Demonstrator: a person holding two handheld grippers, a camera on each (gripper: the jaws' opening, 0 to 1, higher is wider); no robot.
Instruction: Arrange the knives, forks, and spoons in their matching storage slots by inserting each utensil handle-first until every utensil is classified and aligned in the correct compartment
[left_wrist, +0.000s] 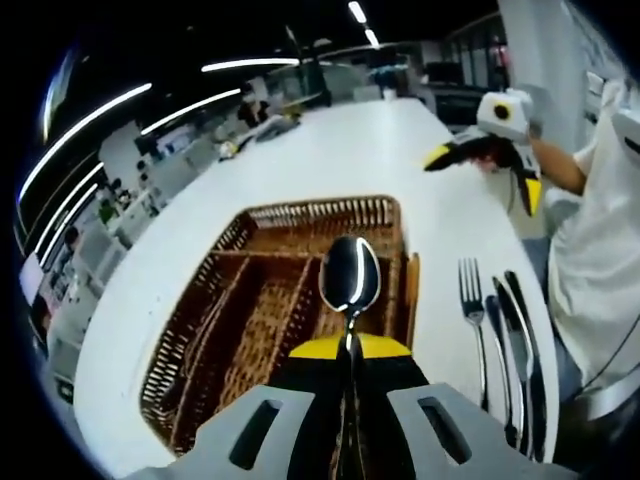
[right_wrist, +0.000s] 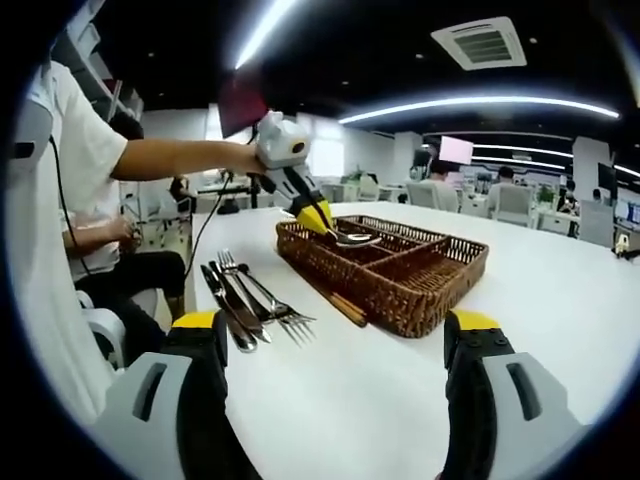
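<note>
Spoon clamped in left tool — bowl forward, above basket

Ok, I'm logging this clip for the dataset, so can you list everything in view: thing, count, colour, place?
spoon: one, shiny silver, clamped in the left gripper, bowl held over the basket.
basket: one, brown wicker, divided into compartments, on the table.
cutlery on the table: silver fork plus darker knives, exact count unclear, lying in a row beside the basket.
chopsticks: brown wooden, apparently a pair, on the table against the basket's side.
table: one, white, long.
office background: desks, chairs, ceiling lights, people seated far off.
person: white shirt, standing at the table's edge.
left gripper: yellow-tipped, grey body, shut on the spoon.
right gripper: yellow-tipped, jaws apart, holding nothing, low over the table.
</note>
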